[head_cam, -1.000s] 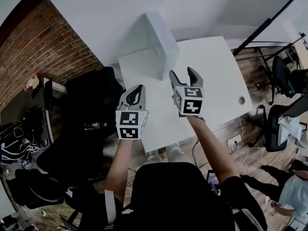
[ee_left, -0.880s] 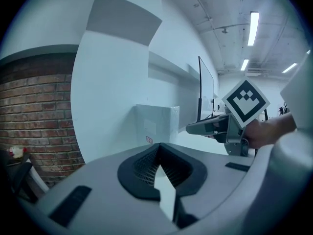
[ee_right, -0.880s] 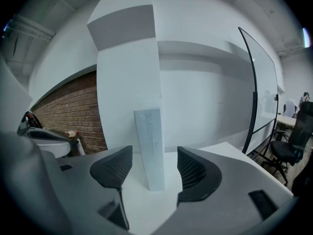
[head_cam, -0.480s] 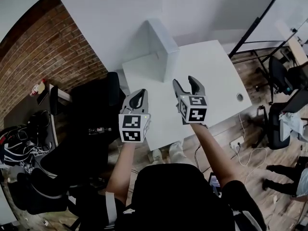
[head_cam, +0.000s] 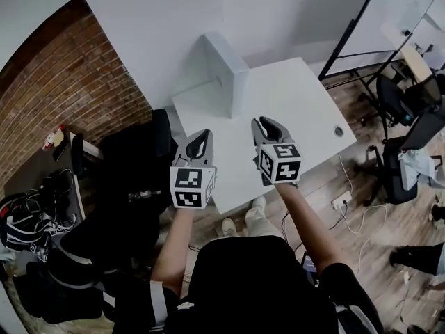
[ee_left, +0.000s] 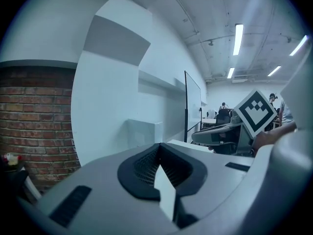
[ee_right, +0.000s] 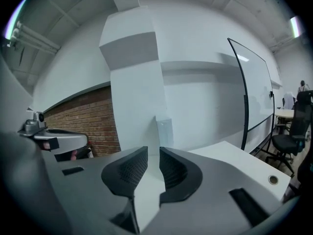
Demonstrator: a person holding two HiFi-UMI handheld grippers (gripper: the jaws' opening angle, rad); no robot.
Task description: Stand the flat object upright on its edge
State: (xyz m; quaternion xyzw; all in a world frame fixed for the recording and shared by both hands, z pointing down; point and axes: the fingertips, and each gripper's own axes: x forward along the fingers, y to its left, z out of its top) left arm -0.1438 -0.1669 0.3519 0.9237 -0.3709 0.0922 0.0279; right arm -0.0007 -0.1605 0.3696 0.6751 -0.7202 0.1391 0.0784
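In the head view the left claw (head_cam: 201, 138) hides the counter's (head_cam: 299, 96) edge at 8 o'clock, the person's torso (head_cam: 250, 284) blocks the floor (head_cam: 368, 270) at 6 o'clock, and the whiteboard (head_cam: 396, 9) is cut off at 1 o'clock. In the left gripper view that claw's body covers the flat object's (ee_left: 143, 132) foot; figures (ee_left: 223, 105) at 3 o'clock are too small to tell.

A white table (head_cam: 299, 99) stands against a white wall (head_cam: 160, 26), with a round cable grommet (head_cam: 338, 130) near the table's right corner. Left of the table runs a brick wall (head_cam: 62, 89), and a black chair (head_cam: 132, 152) sits just beside the table's left edge. Right of the table stand a whiteboard (head_cam: 400, 9) and black office chairs (head_cam: 398, 179). A white power strip (head_cam: 340, 202) lies on the wooden floor (head_cam: 368, 249) below the table's near right edge.
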